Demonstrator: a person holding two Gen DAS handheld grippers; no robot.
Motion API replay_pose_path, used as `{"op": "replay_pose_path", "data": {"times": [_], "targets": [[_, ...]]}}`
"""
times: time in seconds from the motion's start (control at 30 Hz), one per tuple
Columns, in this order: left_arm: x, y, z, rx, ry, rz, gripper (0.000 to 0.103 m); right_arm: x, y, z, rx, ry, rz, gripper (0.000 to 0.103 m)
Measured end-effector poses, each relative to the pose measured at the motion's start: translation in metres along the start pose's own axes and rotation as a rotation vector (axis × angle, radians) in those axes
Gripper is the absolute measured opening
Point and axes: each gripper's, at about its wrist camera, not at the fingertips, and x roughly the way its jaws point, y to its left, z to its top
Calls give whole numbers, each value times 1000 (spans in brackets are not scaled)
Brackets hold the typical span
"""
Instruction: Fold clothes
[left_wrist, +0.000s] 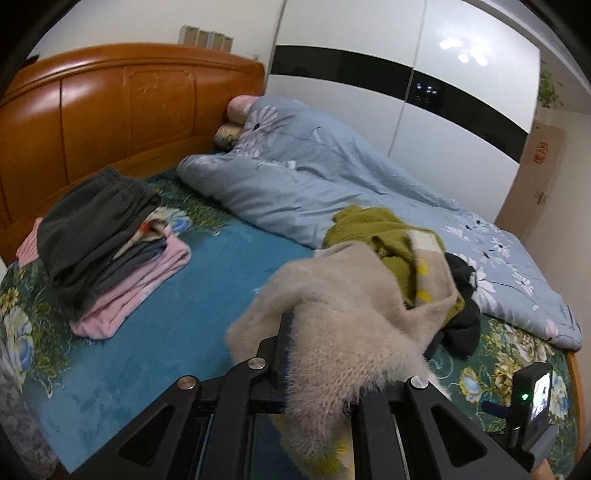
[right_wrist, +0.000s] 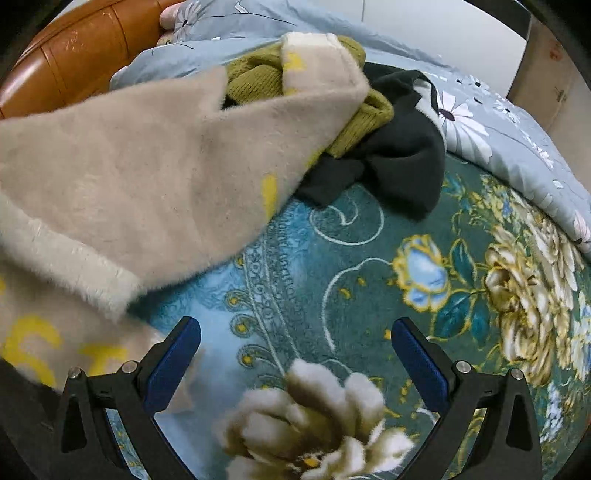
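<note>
My left gripper (left_wrist: 314, 354) is shut on a fuzzy beige sweater (left_wrist: 343, 302) with yellow markings and holds it lifted off the bed; its fingertips are buried in the fabric. The sweater also shows in the right wrist view (right_wrist: 147, 155), stretched across the left half. Under its far end lie an olive green knit (left_wrist: 373, 229) and a dark garment (left_wrist: 461, 325), also in the right wrist view as the olive knit (right_wrist: 255, 81) and the dark garment (right_wrist: 399, 147). My right gripper (right_wrist: 295, 347) is open and empty, low over the floral blanket (right_wrist: 351, 277), just right of the sweater's edge.
A stack of folded clothes (left_wrist: 99, 243), dark grey on pink, lies at the left of the bed. A light blue floral duvet (left_wrist: 332, 170) is bunched along the far side. An orange wooden headboard (left_wrist: 129, 99) and a white wardrobe (left_wrist: 443, 92) stand behind.
</note>
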Motion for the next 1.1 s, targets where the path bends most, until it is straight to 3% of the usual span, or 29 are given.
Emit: {"op": "replay_pose_path", "data": {"times": [0.2, 0.37, 0.53, 0.7, 0.87, 1.1], "targets": [[15, 31, -12, -58, 32, 64, 10, 7, 4, 6, 12, -62, 1, 103], [35, 69, -15, -205, 111, 68, 10, 21, 26, 11, -185, -90, -7, 103], [50, 87, -20, -286, 160, 61, 10, 58, 56, 5, -394, -52, -50, 103], [55, 89, -20, -277, 176, 67, 10, 82, 78, -1, -503, -61, -79, 103], [59, 91, -20, -284, 187, 77, 11, 89, 86, 6, -499, -98, -46, 103], [64, 108, -25, -360, 213, 66, 11, 78, 97, -2, -649, -236, -137, 103]]}}
